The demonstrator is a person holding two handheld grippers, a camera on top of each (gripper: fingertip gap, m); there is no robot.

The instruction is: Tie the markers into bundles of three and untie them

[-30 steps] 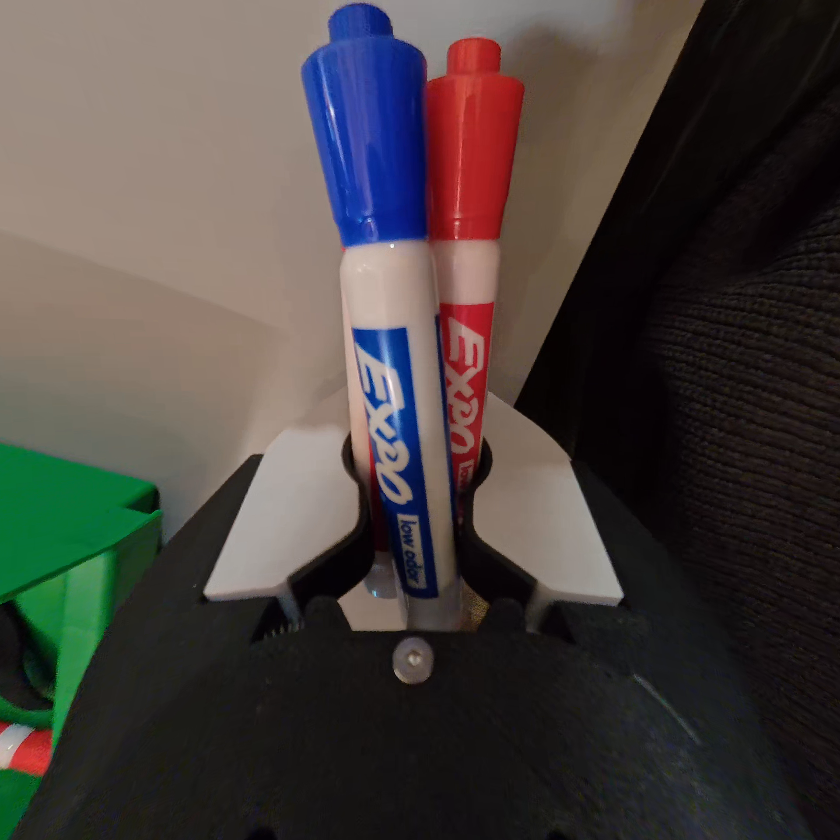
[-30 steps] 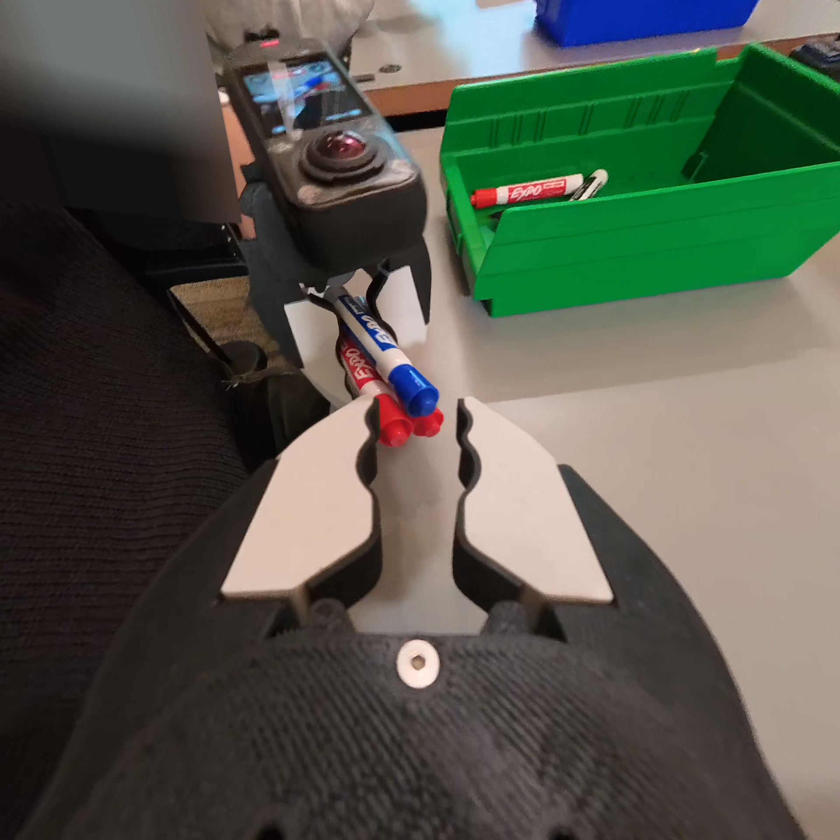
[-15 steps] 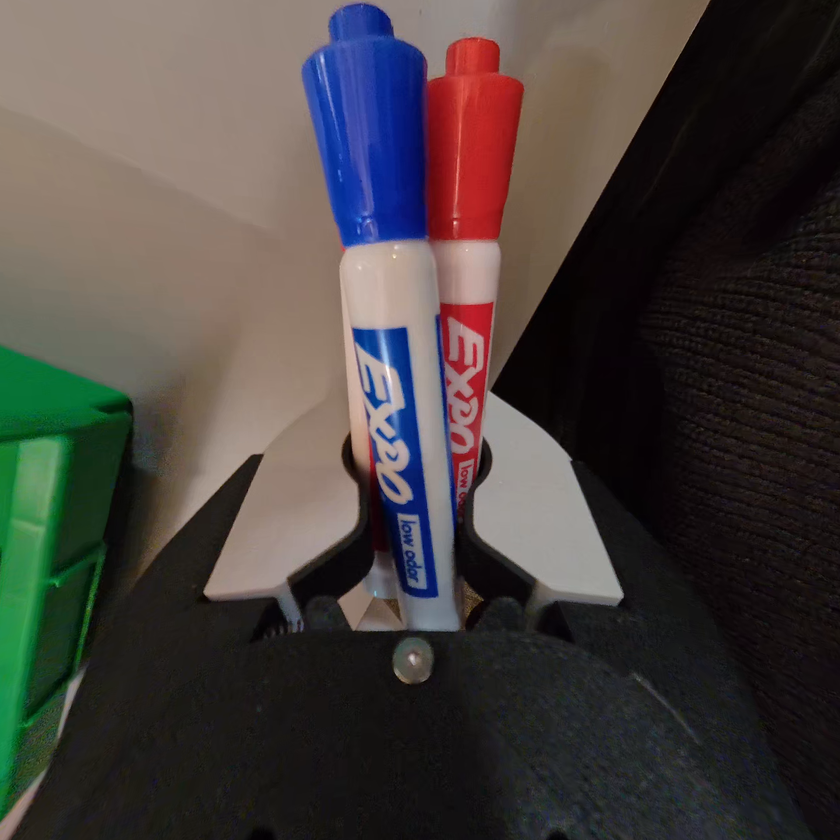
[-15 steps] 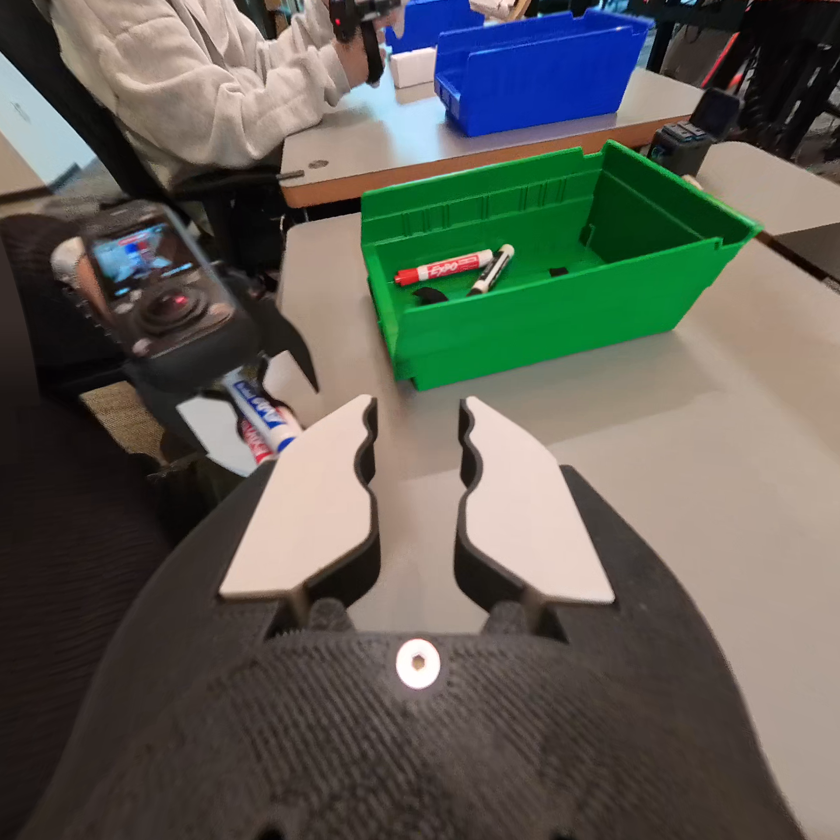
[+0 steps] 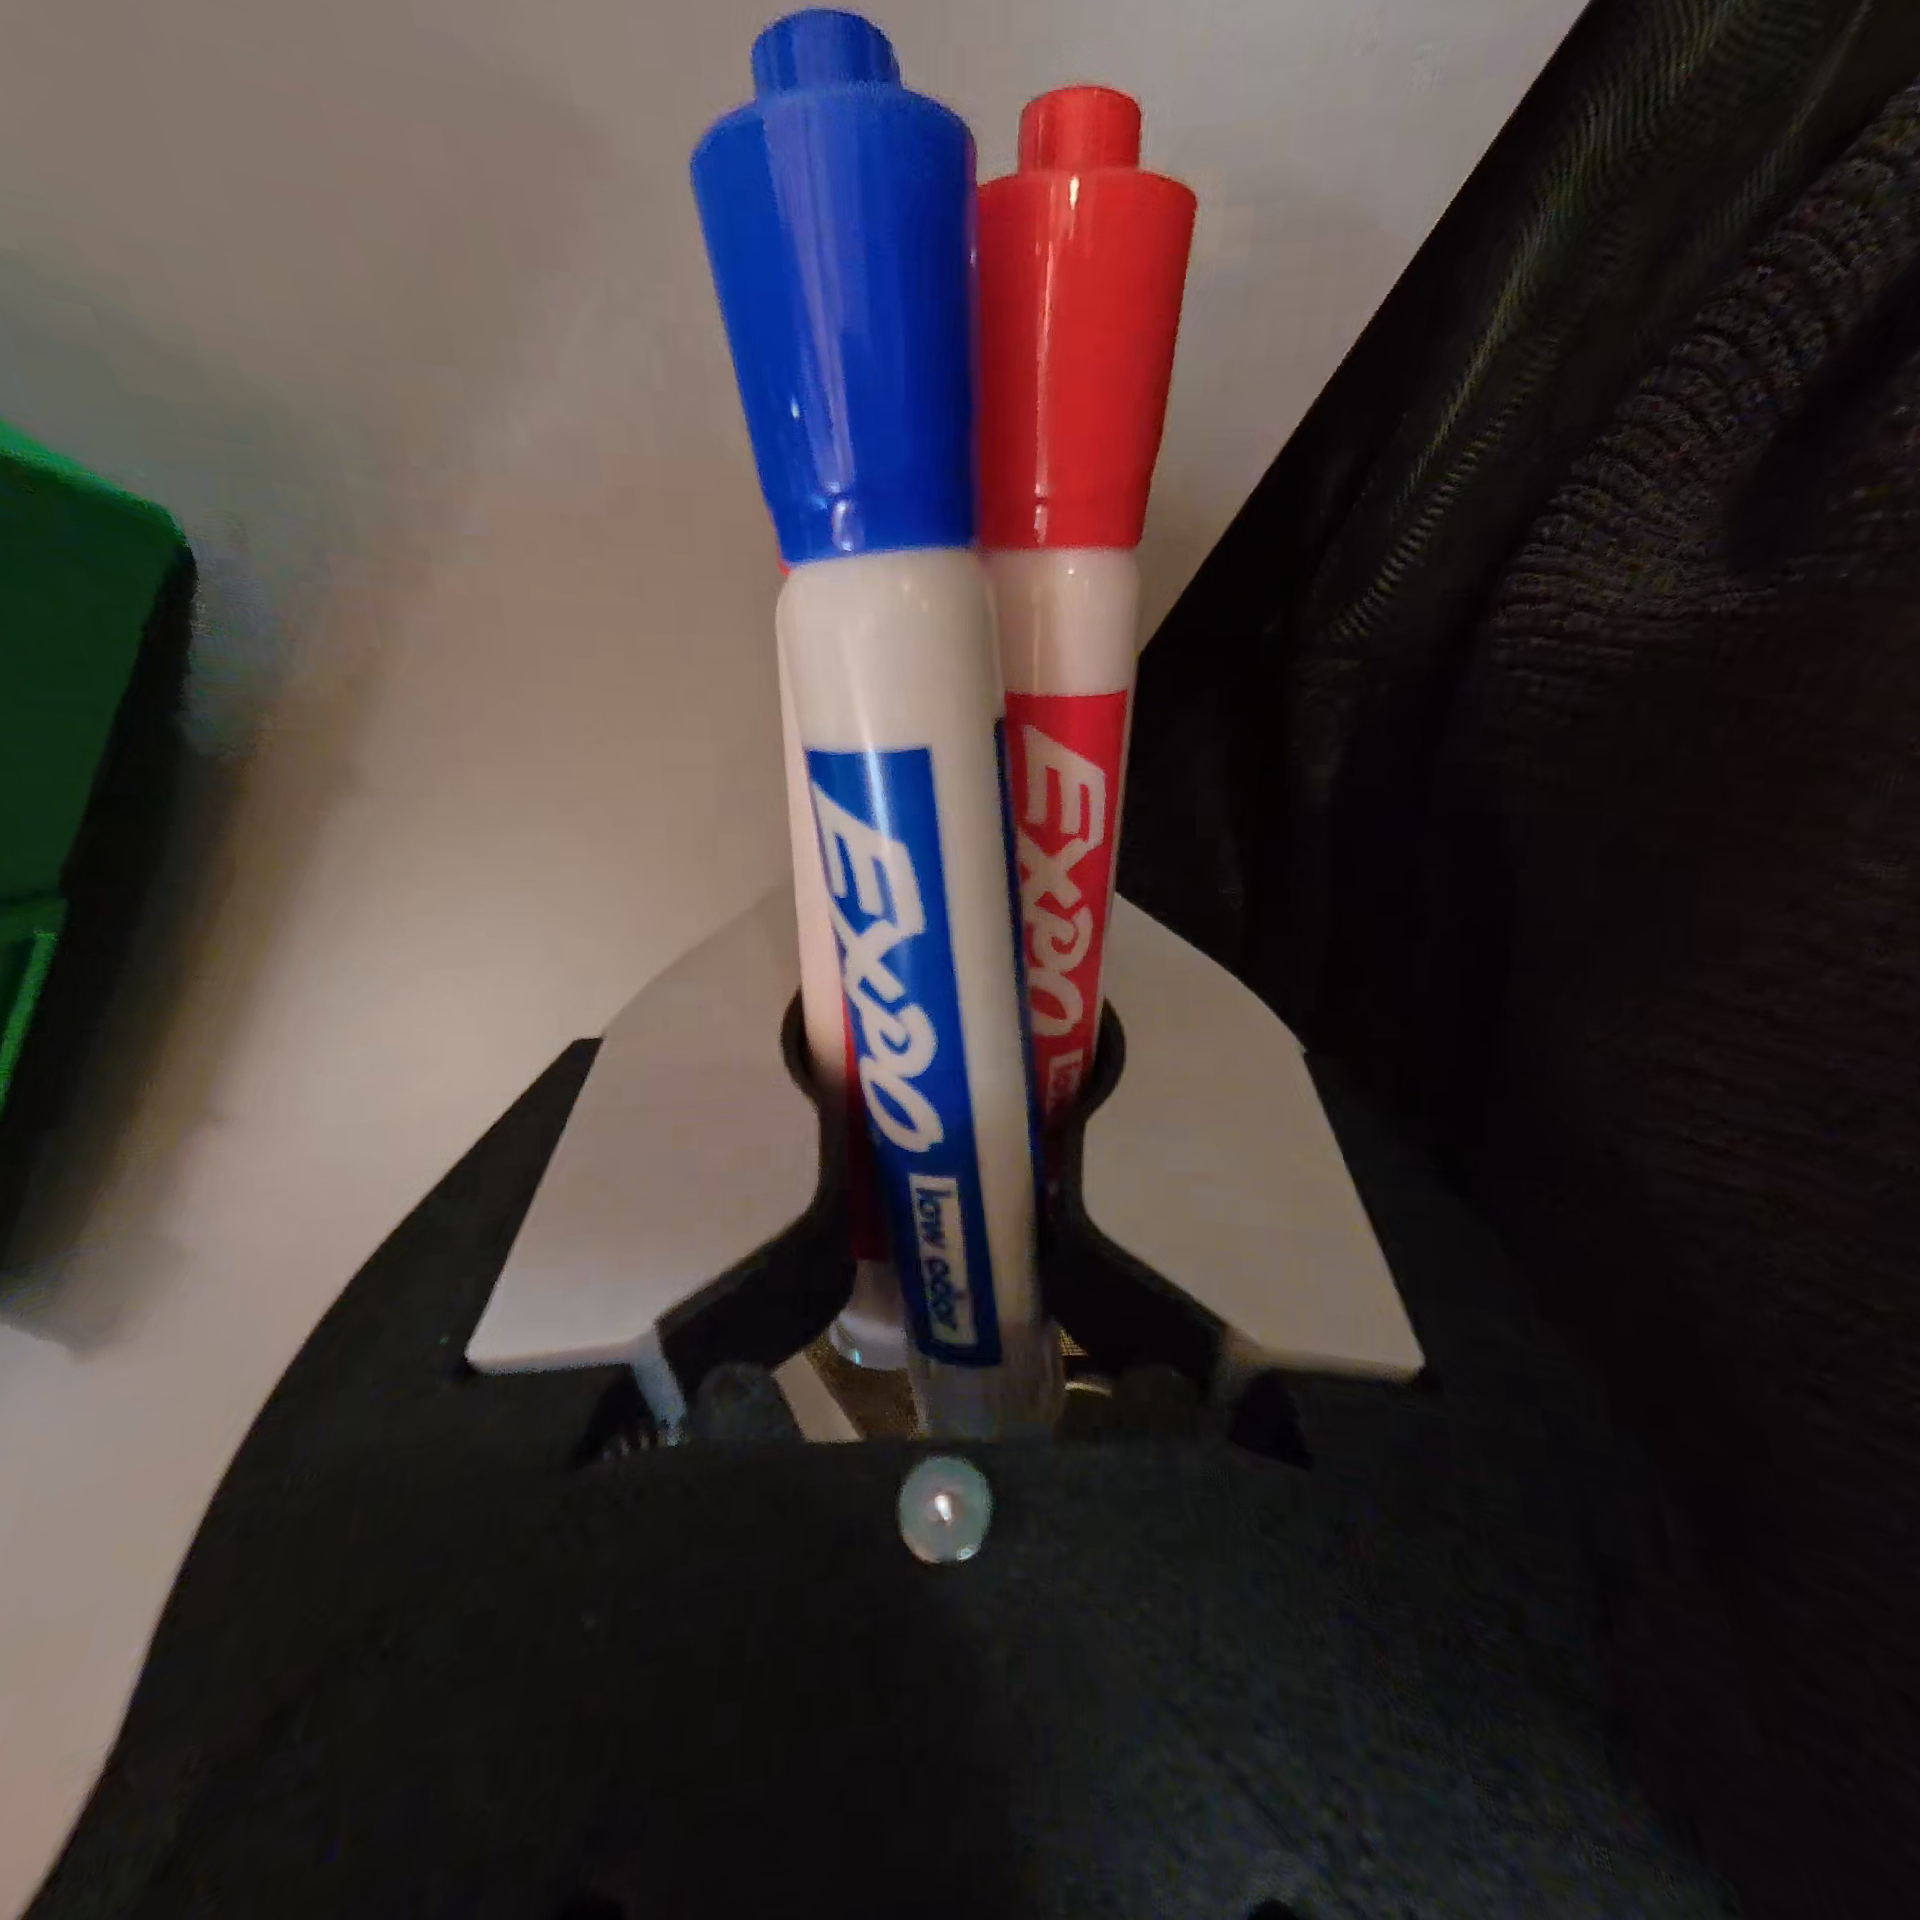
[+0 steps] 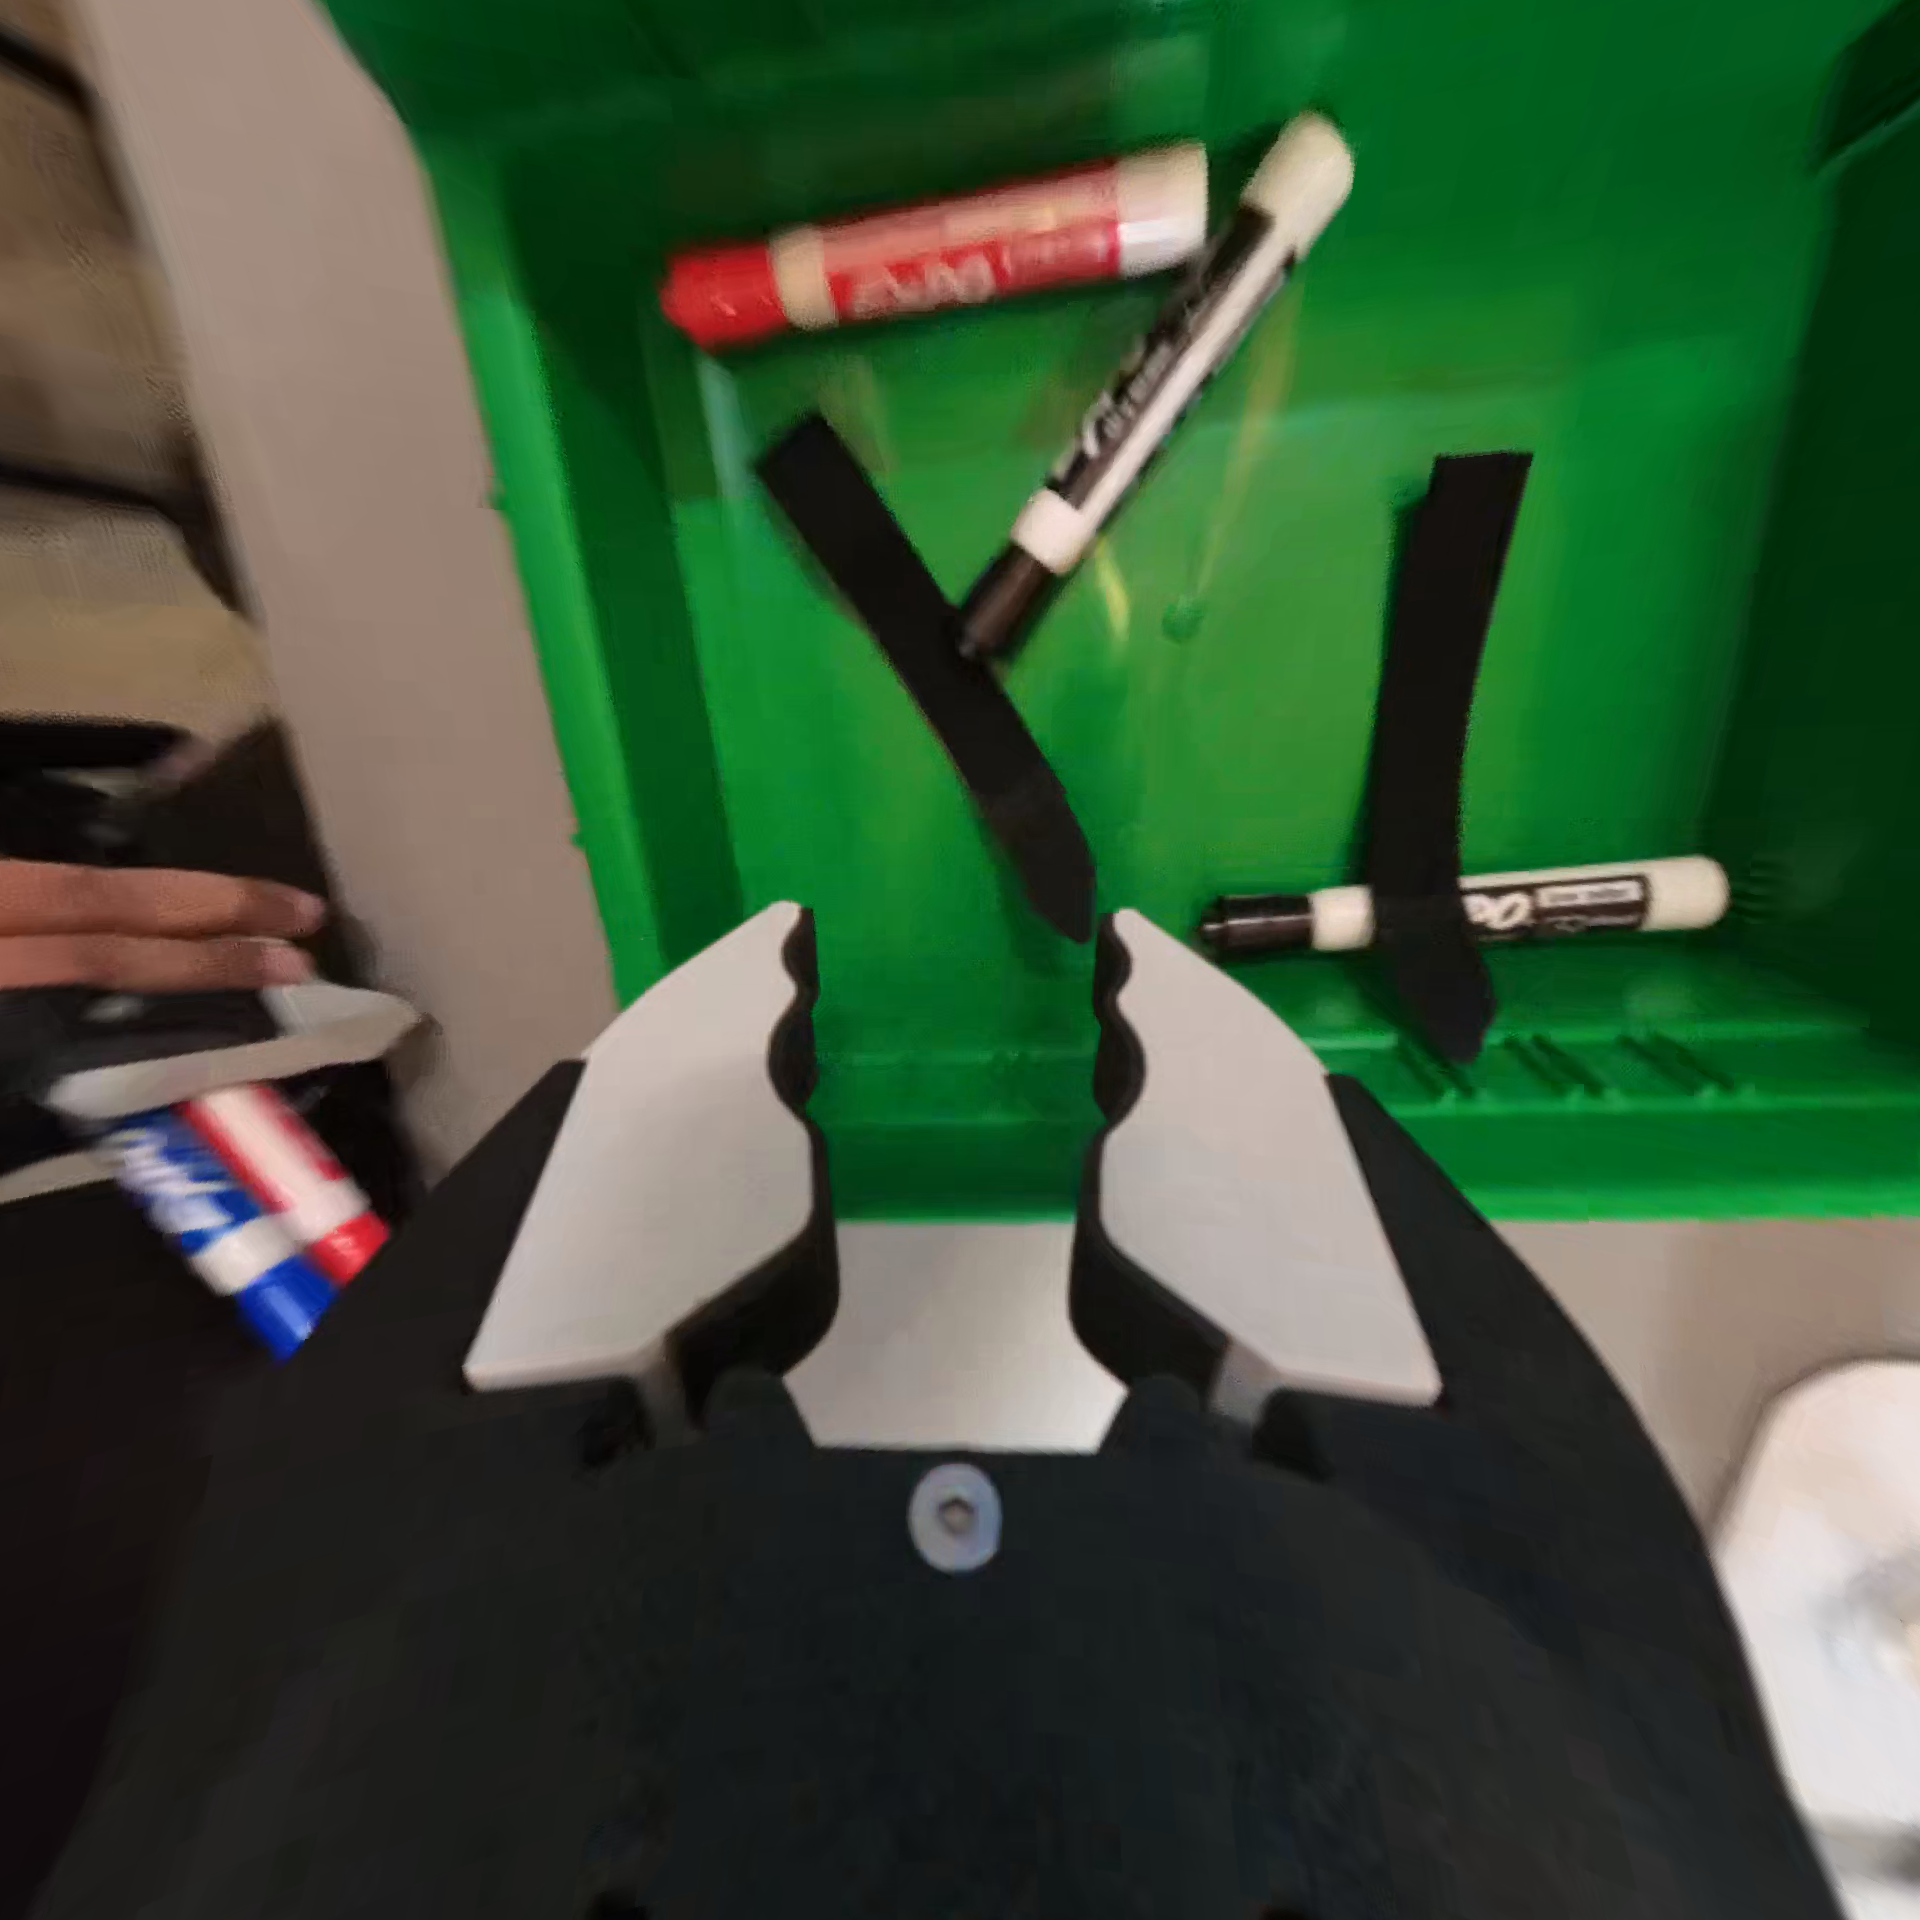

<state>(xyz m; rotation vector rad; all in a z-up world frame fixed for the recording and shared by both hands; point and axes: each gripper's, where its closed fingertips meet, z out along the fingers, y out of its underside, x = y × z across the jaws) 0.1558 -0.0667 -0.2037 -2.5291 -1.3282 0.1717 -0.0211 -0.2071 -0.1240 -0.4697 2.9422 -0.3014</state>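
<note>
My left gripper (image 5: pixel 951 1029) is shut on a bundle of markers: a blue-capped marker (image 5: pixel 883 727) in front and a red-capped marker (image 5: pixel 1070 644) beside it, caps pointing away from me. That bundle also shows in the right wrist view (image 6: pixel 249 1216), at the lower left. My right gripper (image 6: pixel 954 935) is open and empty, over the near wall of a green bin (image 6: pixel 1558 1164). In the bin lie a red marker (image 6: pixel 935 260), two black markers (image 6: pixel 1174 384) (image 6: pixel 1475 904) and two black straps (image 6: pixel 925 665) (image 6: pixel 1439 748).
A grey table (image 6: pixel 343 520) carries the bin. Dark knitted cloth (image 5: pixel 1610 935) fills the right of the left wrist view. A corner of the green bin (image 5: pixel 73 779) is at its left. A hand (image 6: pixel 135 925) and a white object (image 6: pixel 1829 1621) show in the right wrist view.
My right gripper has swung from the marker bundle to over the green bin, now looking down into it. My left gripper still holds the markers and has shifted slightly.
</note>
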